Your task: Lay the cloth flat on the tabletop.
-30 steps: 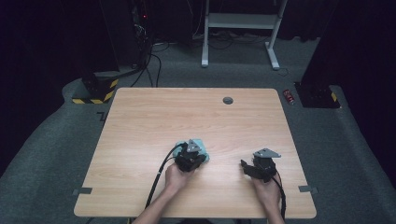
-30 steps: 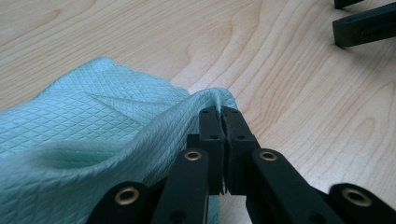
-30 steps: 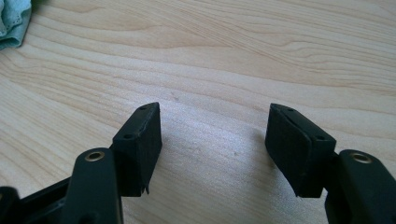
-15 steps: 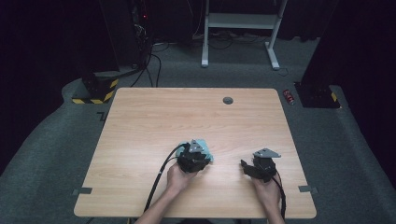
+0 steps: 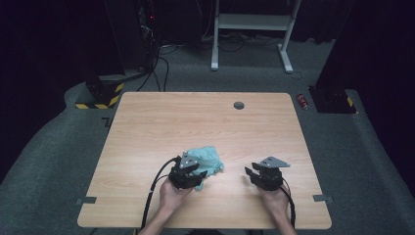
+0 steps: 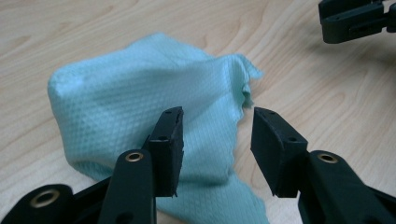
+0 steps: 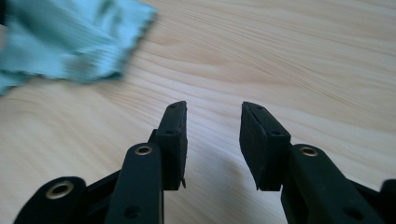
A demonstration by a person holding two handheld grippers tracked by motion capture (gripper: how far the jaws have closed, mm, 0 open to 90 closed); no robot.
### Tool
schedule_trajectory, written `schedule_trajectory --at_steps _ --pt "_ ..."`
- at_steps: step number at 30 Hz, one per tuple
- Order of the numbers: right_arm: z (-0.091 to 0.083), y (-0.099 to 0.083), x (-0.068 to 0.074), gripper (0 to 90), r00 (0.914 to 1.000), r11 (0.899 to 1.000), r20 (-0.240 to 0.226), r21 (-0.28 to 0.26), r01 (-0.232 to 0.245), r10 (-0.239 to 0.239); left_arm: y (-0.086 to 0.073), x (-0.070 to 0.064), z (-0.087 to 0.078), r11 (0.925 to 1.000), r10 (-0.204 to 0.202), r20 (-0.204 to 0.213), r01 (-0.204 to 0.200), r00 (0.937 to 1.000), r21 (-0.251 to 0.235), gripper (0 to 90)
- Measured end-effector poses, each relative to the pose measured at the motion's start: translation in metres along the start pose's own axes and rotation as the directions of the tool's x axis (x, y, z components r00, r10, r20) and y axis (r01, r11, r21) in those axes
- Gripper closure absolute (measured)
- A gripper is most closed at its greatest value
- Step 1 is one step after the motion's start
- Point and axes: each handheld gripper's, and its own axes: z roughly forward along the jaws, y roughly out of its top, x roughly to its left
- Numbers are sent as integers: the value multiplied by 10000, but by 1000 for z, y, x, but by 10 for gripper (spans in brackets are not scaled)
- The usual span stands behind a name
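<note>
No readable text, label, brand or number anywhere here; the one sign is the yellow-and-black hazard striping [image 5: 100, 99] on the equipment base beyond the table's far left corner

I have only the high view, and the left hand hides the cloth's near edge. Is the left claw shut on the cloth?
Observer: No. The left claw is open, its jaws well apart, and the cloth lies loose past them with its frayed edge showing through the gap.
Operator: Is the right claw holding anything?
Observer: No. The right claw is open too, with bare table between its jaws.
Operator: How does the cloth lie?
Observer: It is bunched up off the wood, not flat, and has a fine diamond weave.
</note>
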Motion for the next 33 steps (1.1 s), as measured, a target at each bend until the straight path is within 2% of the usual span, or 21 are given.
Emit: schedule_trajectory --at_steps 1,2,4,6,7,9,10,13,15,16,20,21,23,24,25,27,29,31,33 --pt "0 0 0 614 10000 10000 0 0 0 0 -1 -1 0 10000 31 -20 -31 10000 19 541" --pt "3 5 9 612 9991 9994 -248 -69 346 -347 -5 -2 2 9999 101 -47 -101 9999 132 541" --pt "5 6 13 617 9985 9991 -347 -84 424 -426 -7 -3 3 9995 246 -147 -243 9996 216 540" --pt "10 9 23 623 9959 9985 -720 -113 538 -544 -9 -6 5 9995 150 -84 -148 9999 269 539" --pt "16 10 32 626 9920 9980 -1087 -42 636 -637 -11 -7 7 9992 226 -157 -220 9996 341 536" --pt "17 11 35 626 9906 9975 -1175 10 701 -695 -12 -8 8 9990 247 -181 -240 9995 370 535" --pt "23 13 45 630 9855 9955 -1423 70 945 -925 -13 -8 10 9984 337 -317 -323 9989 459 534" --pt "28 17 56 631 9800 9940 -1676 27 1094 -1074 -13 -8 12 9983 288 -456 -264 9985 516 547" --pt "30 19 59 630 9776 9933 -1770 21 1159 -1137 -12 -7 13 9980 352 -544 -323 9979 540 560" --pt "35 24 66 629 9730 9899 -1881 204 1403 -1340 -12 -6 14 9980 297 -596 -264 9978 567 589" --pt "42 31 73 633 9730 9872 -1800 406 1541 -1445 -12 -4 16 9979 270 -675 -229 9974 607 628" --pt "49 34 75 648 9783 9871 -1597 688 1443 -1319 -12 -3 16 9979 203 -615 -165 9979 619 661" --pt "52 35 76 671 9799 9865 -1504 776 1442 -1314 -11 -3 17 9977 222 -578 -184 9981 653 691" --pt "56 35 77 780 9815 9832 -1269 946 1560 -1435 -11 -2 18 9975 251 -603 -211 9979 674 707" --pt "56 35 77 780 9815 9832 -1269 946 1560 -1435 -10 -1 18 9974 250 -584 -209 9980 688 707" --pt "56 35 77 891 9832 9823 -1041 973 1598 -1496 -9 -1 18 9971 319 -565 -279 9979 702 741" --pt "54 35 75 900 9848 9837 -912 902 1557 -1475 -8 0 17 9968 451 -628 -408 9970 692 779" --pt "51 35 72 900 9862 9849 -855 873 1495 -1421 -8 -1 17 9975 381 -565 -346 9977 613 779" --pt "47 33 68 900 9866 9849 -790 881 1493 -1425 -8 -1 15 9972 507 -677 -468 9964 578 776"
